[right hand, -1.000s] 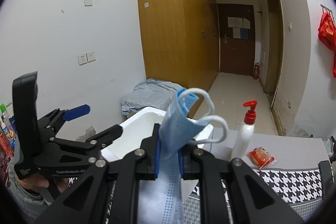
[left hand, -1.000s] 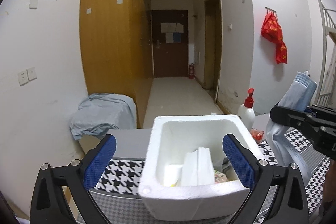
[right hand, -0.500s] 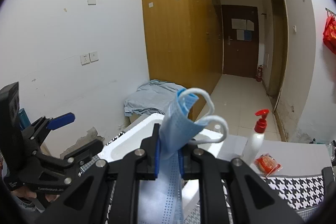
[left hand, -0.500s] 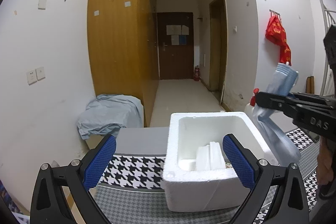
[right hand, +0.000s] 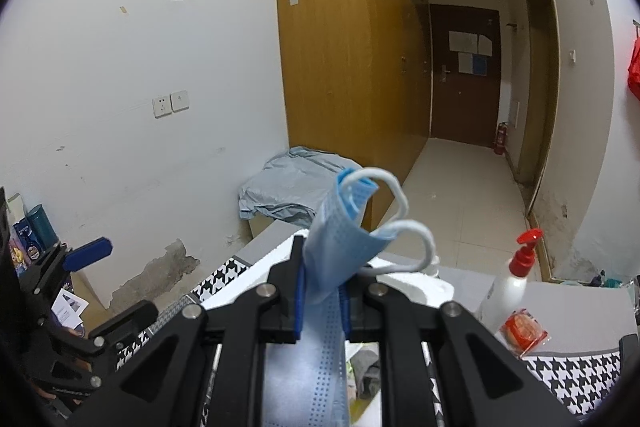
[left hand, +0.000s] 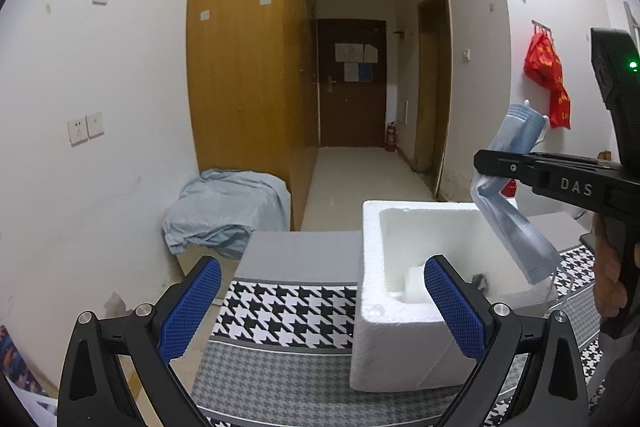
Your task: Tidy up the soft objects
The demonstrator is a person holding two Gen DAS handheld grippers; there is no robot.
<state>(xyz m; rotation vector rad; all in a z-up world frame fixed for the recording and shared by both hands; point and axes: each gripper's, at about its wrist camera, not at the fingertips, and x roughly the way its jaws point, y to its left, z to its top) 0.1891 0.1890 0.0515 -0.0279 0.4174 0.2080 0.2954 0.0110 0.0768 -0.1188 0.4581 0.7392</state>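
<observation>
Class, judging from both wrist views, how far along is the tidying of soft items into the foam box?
Done: some items already lie in the foam box. In hand: the right claw grips a blue face mask above it. Left: release it; the left claw is open, empty.

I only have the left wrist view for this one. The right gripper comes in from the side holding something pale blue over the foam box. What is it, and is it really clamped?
Observer: It is a folded blue face mask, pinched between the right gripper's blue pads, with its white ear loops sticking up above them.
Operator: Anything behind the box that I cannot see well?
Observer: A white pump bottle with a red top stands on the table beyond the foam box.
Operator: Only that?
Observer: A small red-orange packet lies beside the bottle.
Operator: And the left gripper?
Observer: From the right wrist, the left gripper stands open and empty, off to the box's side.
</observation>
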